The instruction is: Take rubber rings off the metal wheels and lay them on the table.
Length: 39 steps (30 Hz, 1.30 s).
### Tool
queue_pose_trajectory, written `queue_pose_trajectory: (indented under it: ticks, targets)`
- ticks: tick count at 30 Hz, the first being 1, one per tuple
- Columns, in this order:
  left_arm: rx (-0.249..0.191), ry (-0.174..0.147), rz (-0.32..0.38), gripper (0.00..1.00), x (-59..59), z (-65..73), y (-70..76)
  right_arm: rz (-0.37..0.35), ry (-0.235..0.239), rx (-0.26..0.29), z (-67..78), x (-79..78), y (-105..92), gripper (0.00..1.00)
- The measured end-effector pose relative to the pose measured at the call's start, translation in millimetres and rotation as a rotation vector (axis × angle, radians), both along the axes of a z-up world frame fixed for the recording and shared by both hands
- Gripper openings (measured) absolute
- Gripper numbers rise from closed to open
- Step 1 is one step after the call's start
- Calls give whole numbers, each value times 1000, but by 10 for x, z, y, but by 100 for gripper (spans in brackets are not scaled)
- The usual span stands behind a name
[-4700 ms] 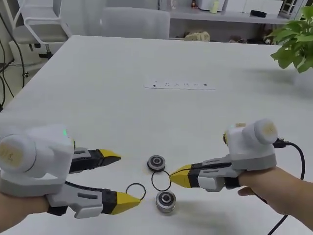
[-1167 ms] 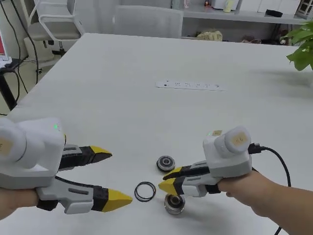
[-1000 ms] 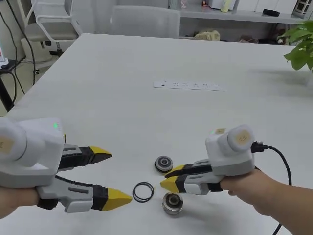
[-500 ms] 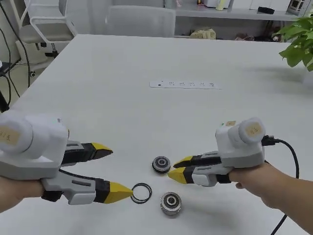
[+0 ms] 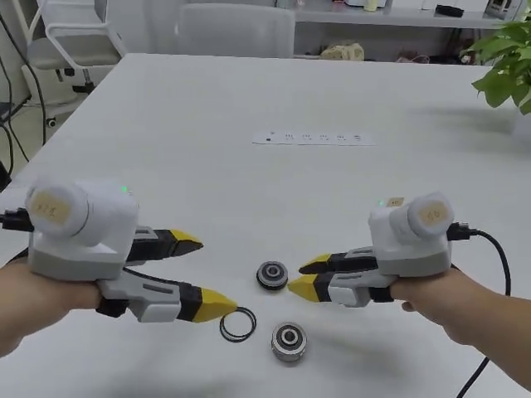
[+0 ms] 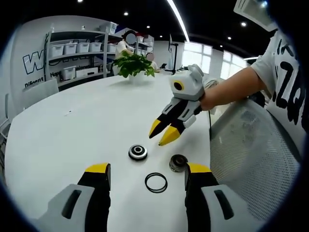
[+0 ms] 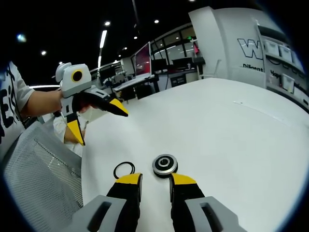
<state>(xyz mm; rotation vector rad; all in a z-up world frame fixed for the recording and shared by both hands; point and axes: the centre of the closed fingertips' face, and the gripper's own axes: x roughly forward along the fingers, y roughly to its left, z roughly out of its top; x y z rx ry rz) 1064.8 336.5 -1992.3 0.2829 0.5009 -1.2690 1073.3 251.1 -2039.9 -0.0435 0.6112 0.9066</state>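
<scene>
Two small metal wheels lie on the white table (image 5: 249,99). The far wheel (image 5: 272,274) (image 6: 138,152) (image 7: 165,164) has a dark rim; the near wheel (image 5: 288,340) (image 6: 178,162) shows bare metal. Loose black rubber rings (image 5: 238,323) (image 6: 156,182) (image 7: 124,169) lie flat, overlapping, just left of the near wheel. My left gripper (image 5: 212,275) (image 6: 148,169) (image 7: 99,123) hovers wide open above and left of the rings, holding nothing. My right gripper (image 5: 300,277) (image 7: 155,180) (image 6: 164,131) hangs just right of the far wheel, narrowly open and holding nothing.
A white power strip (image 5: 314,138) lies mid-table beyond the work. A green plant (image 5: 506,66) stands at the far right corner. Chairs (image 5: 236,29) and shelves sit behind the table. A black cable (image 5: 498,274) trails from the right gripper.
The ring that hung at the right gripper's tip now lies on the table with the other ring. The right gripper has lifted away to the right. The left gripper has edged closer.
</scene>
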Motion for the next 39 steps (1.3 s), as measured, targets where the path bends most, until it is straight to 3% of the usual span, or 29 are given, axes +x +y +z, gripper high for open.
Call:
queue_pose_trajectory:
  ticks: [9, 24, 39]
  targets:
    - [26, 8, -8, 60, 47, -100, -36, 8, -55, -14, 9, 46, -17, 19]
    - [42, 23, -2, 60, 159, -202, -91, 43, -62, -39, -46, 19, 14, 14]
    - [39, 46, -16, 59, 233, -274, -251, 51, -71, -67, -113, 62, -14, 21]
